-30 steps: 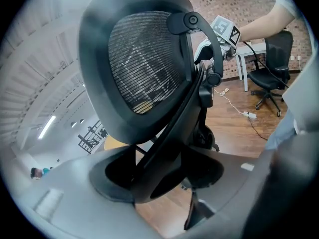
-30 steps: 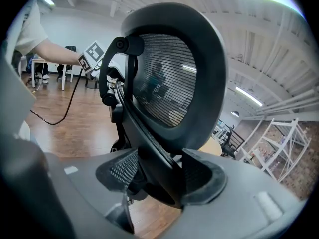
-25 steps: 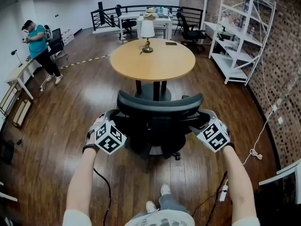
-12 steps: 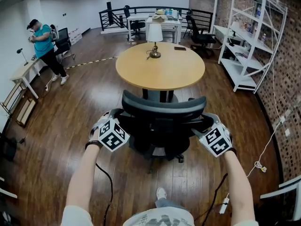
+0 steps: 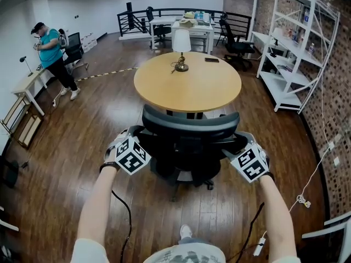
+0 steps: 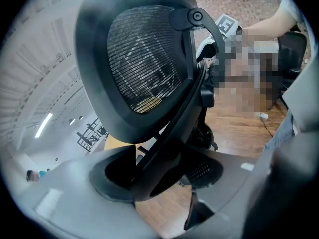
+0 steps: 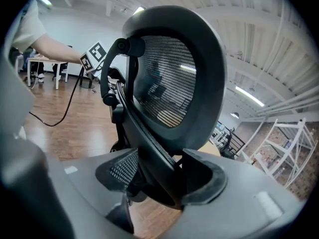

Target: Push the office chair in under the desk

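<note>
Closer now than a second ago, the office chair (image 5: 186, 126) has rolled forward with both grippers until its backrest top meets the near edge of the round wooden desk (image 5: 189, 86) in the head view. Nearest, the left gripper (image 5: 133, 135) and right gripper (image 5: 236, 142) are each clamped on a rigid black strut at either side of the backrest. The chair likely feels fairly heavy yet rolls freely on castors over the plank floor; its frame looks stiff and its mesh springy, so the struts are the sensible hold. Farther off, a lamp (image 5: 181, 44) stands on the desk.
</note>
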Tool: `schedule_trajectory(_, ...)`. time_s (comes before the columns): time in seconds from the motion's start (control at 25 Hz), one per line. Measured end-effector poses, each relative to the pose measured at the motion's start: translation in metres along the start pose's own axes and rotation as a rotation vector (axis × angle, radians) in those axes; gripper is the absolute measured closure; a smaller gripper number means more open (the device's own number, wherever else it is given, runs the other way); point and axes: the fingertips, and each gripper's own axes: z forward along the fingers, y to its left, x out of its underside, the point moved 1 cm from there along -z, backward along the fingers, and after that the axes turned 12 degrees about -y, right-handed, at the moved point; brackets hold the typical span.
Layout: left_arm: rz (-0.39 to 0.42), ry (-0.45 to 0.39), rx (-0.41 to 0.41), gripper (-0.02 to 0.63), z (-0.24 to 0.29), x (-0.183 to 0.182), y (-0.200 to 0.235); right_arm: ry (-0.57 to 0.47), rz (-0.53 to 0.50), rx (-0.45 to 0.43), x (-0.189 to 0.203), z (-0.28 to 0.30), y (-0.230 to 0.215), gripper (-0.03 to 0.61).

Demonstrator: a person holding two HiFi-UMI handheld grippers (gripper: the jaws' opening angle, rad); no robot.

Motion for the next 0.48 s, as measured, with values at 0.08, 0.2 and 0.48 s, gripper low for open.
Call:
schedule_trajectory(0.08,-0.001,0.002,0.000,0.311,0.005,-0.001,0.006,0.000,0.000,-0.001,0.000,0.005,-0.006,0.307)
schedule_trajectory(0.2,-0.001,0.004,0.002,0.311,0.013,-0.001,0.013,0.001,0.001,-0.003,-0.001,0.013,-0.012,0.307)
schedule_trajectory(0.48,-0.008,0.011,0.002,0.311,0.024,-0.004,0.020,0.004,-0.002,-0.011,0.002,0.023,-0.024,0.307)
